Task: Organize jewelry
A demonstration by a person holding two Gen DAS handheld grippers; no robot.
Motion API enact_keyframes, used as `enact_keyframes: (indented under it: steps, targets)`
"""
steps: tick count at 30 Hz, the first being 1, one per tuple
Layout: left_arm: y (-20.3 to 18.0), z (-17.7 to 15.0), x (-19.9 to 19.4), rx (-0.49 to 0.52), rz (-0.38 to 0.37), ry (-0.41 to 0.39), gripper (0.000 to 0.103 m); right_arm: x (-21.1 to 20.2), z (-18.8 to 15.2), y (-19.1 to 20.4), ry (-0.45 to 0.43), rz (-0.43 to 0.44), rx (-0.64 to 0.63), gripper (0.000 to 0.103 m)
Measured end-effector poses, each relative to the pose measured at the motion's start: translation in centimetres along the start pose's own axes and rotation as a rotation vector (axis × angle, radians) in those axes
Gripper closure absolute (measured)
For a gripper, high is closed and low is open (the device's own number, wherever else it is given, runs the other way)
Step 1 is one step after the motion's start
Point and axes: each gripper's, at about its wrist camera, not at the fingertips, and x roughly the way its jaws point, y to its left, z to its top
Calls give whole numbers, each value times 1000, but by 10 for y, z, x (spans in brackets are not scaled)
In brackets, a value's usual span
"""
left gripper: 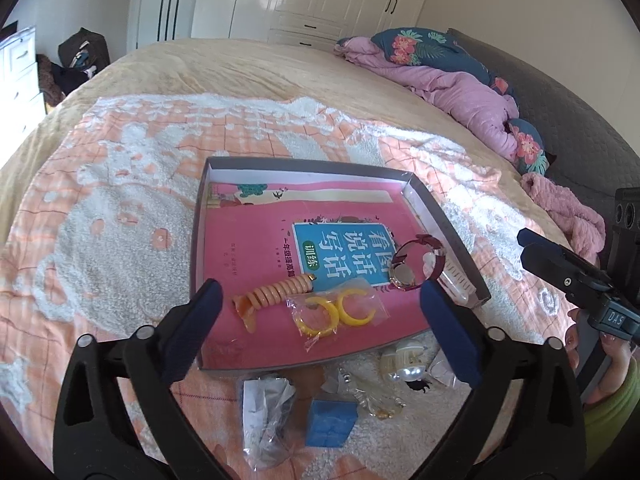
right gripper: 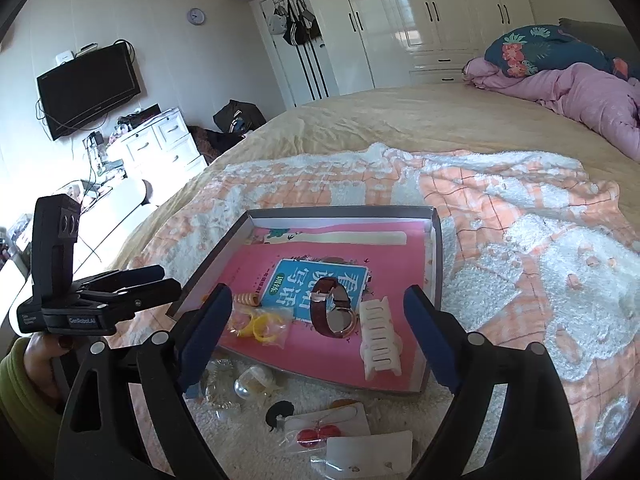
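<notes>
Jewelry is lying partly in the tray (right gripper: 436, 256): a watch (right gripper: 334, 312) and yellow rings (right gripper: 262, 326). Pearl pieces (right gripper: 250, 384) and red earrings (right gripper: 316, 436) are waiting on the bed. Both the left gripper (left gripper: 320, 312) and right gripper (right gripper: 320, 320) are hovering open and empty; next, one should probably be lowering onto a loose piece.

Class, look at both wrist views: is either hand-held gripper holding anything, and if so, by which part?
Nothing is held. The left hand-held gripper and right hand-held gripper both hang open above the tray, with no item between their fingers.
</notes>
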Motion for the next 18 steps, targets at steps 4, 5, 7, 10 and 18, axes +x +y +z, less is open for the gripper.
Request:
enact_keyframes:
  steps: [4,5,7,10,18]
  targets:
    - [-5,1,-18,2,9,-35,10,-13,2,2,-32,-14,0,7]
    - [-5,1,-20,2,10,-41,10,-16,2,2,-39,-14,0,7]
    - [-6,1,-28,-2,11,-52,10,-22,3,4,-52,-11,0,7]
    - [-7,-1,-37,-8,9,-66,10,-31,2,6,-63,-16,-9,7]
    - [-11,-11,-56,6,19,-87,9,-48,-1,13,-86,-28,-28,7]
